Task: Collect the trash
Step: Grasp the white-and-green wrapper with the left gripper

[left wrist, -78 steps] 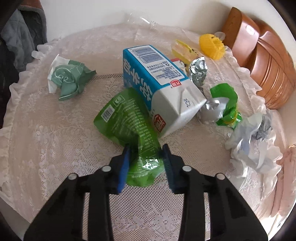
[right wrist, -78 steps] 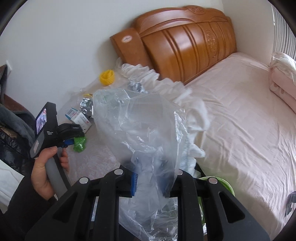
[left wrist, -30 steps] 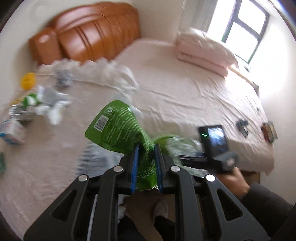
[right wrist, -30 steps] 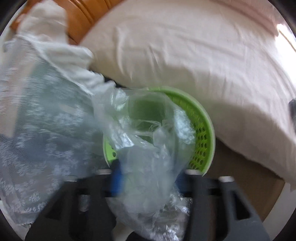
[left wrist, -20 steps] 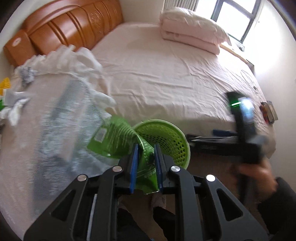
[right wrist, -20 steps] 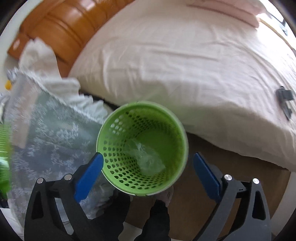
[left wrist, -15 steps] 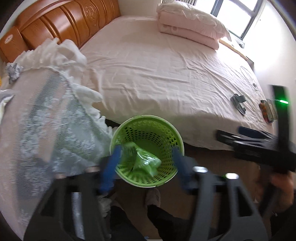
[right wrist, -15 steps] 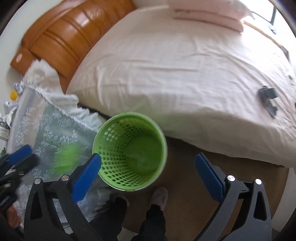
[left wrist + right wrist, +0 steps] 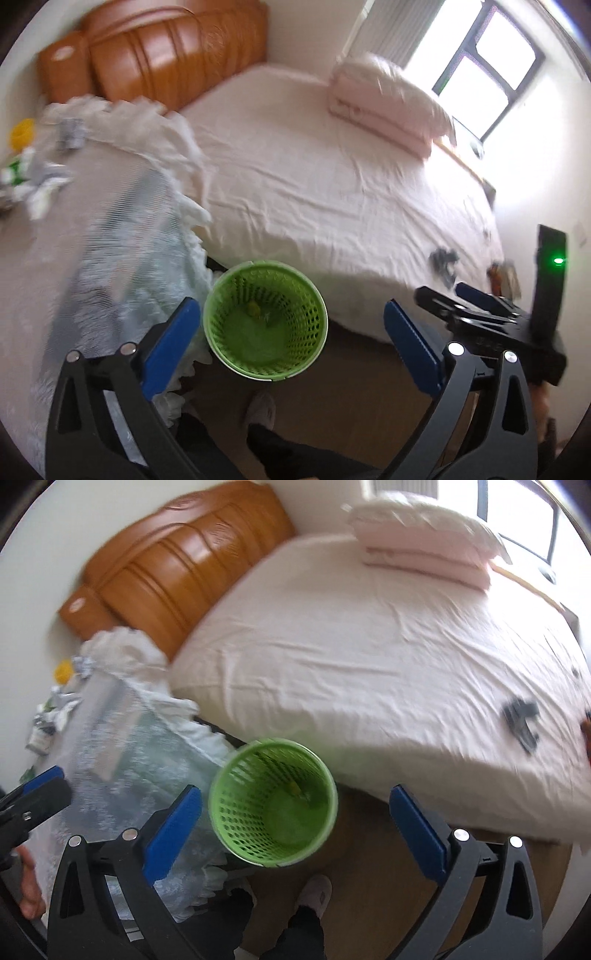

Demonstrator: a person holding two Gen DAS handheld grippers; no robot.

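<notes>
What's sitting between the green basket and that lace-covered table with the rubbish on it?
Nothing but the table's lace cloth, whose frilly edge hangs right beside the green basket. Both wrist views show it.

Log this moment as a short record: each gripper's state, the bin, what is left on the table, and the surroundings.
left gripper: open, empty, above the bin
right gripper: open, empty, above the bin
green basket bin: upright on the floor between table and bed, greenish trash blurred inside
lace-covered table: scattered wrappers and a yellow item at its far end
bed: beside the bin, folded quilt near the window side
</notes>
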